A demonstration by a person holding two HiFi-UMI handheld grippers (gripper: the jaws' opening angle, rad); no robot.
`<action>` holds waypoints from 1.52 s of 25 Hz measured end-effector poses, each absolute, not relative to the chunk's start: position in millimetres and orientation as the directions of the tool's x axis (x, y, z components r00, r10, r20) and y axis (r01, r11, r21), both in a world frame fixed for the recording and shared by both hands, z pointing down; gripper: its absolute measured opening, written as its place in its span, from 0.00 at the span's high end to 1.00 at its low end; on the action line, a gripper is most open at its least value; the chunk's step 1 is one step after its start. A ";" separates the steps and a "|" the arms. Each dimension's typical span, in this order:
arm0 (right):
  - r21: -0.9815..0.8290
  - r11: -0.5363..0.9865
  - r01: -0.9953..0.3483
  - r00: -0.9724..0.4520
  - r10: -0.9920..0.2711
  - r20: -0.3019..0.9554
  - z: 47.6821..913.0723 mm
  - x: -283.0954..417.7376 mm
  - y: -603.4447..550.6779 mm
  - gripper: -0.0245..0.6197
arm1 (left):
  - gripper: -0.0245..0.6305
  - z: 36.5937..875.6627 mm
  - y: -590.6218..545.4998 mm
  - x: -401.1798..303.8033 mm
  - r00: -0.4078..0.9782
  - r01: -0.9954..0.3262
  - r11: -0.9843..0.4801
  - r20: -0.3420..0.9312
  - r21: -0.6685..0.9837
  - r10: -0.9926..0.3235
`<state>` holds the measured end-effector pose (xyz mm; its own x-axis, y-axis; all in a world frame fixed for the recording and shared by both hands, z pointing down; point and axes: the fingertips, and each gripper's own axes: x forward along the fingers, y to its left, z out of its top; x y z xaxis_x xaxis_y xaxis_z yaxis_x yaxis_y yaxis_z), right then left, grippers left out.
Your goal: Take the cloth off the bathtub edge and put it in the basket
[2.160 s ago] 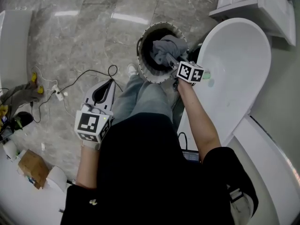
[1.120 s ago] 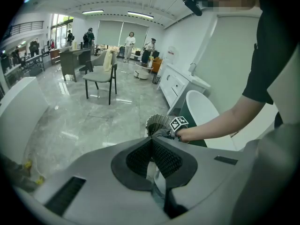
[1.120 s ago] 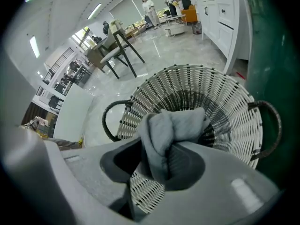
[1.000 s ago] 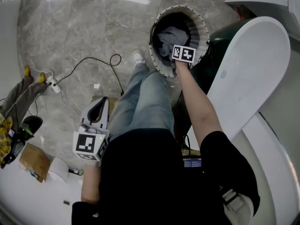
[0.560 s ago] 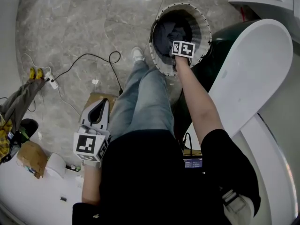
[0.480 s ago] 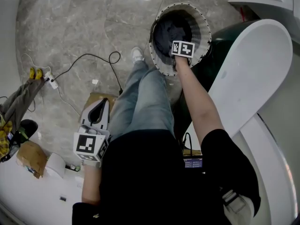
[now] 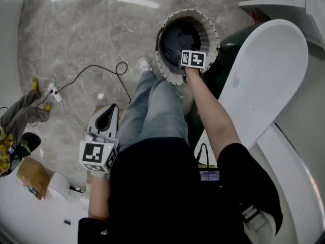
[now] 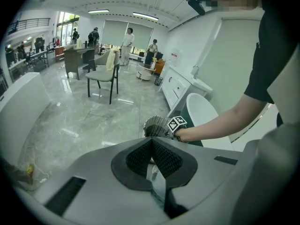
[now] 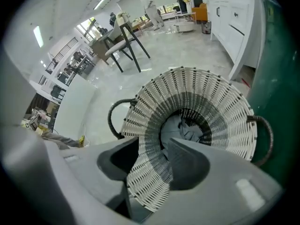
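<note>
Though limp, cloth [image 9: 183,126] in woven basket [image 9: 208,93]

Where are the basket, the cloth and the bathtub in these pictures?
basket [image 9: 220,102]: right gripper view, on its white woven inner wall.
cloth [image 9: 187,129]: right gripper view, on its grey folds at the basket's bottom.
bathtub [image 7: 264,75]: head view, on its white surface.
</note>
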<state>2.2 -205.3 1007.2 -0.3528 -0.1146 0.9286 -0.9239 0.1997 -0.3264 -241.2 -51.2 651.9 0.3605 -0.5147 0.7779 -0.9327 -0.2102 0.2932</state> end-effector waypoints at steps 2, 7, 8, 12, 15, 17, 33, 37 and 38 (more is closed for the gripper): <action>-0.334 0.208 -0.920 -0.365 -0.135 0.921 987.9 2.0 -209.4 0.70 | 0.94 643.5 -56.6 -237.4 0.364 -0.931 -0.216 0.767 0.293 -0.529; -0.321 0.275 -0.906 -0.375 -0.175 0.910 937.1 1.7 -215.8 0.93 | 0.94 622.1 -67.7 -225.8 0.373 -0.928 -0.231 0.738 0.294 -0.563; -0.318 0.289 -0.903 -0.378 -0.182 0.908 926.9 -0.1 -218.8 0.97 | 0.94 618.7 -71.1 -225.3 0.377 -0.926 -0.232 0.732 0.296 -0.567; -0.321 0.340 -0.884 -0.402 -0.203 0.893 883.1 -4.8 -222.8 0.97 | 0.94 603.1 -77.9 -220.3 0.386 -0.922 -0.238 0.716 0.304 -0.581; -0.337 0.357 -0.871 -0.430 -0.225 0.874 846.7 -3.5 -217.8 0.97 | 0.94 588.8 -82.9 -210.7 0.396 -0.918 -0.258 0.698 0.300 -0.597; -0.353 0.365 -0.861 -0.454 -0.244 0.857 820.3 -4.7 -214.9 0.97 | 0.94 579.4 -88.9 -206.4 0.399 -0.917 -0.267 0.682 0.296 -0.613; -0.427 0.465 -0.775 -0.618 -0.423 0.662 593.0 -2.0 -209.3 0.97 | 0.94 496.3 -145.4 -173.1 0.452 -0.892 -0.358 0.555 0.277 -0.698; -0.439 0.490 -0.753 -0.652 -0.464 0.600 538.3 8.7 -212.7 0.97 | 0.94 462.0 -163.2 -157.6 0.467 -0.883 -0.356 0.504 0.306 -0.727; -0.438 0.498 -0.749 -0.658 -0.477 0.582 525.2 10.6 -213.8 0.97 | 0.94 454.5 -166.7 -155.3 0.471 -0.881 -0.363 0.491 0.304 -0.733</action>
<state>10.6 -213.8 525.2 -0.6579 -0.4773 0.5825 -0.7487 0.4976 -0.4380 -155.3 -166.7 454.5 0.4714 -0.7327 0.4909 -0.8808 -0.3629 0.3041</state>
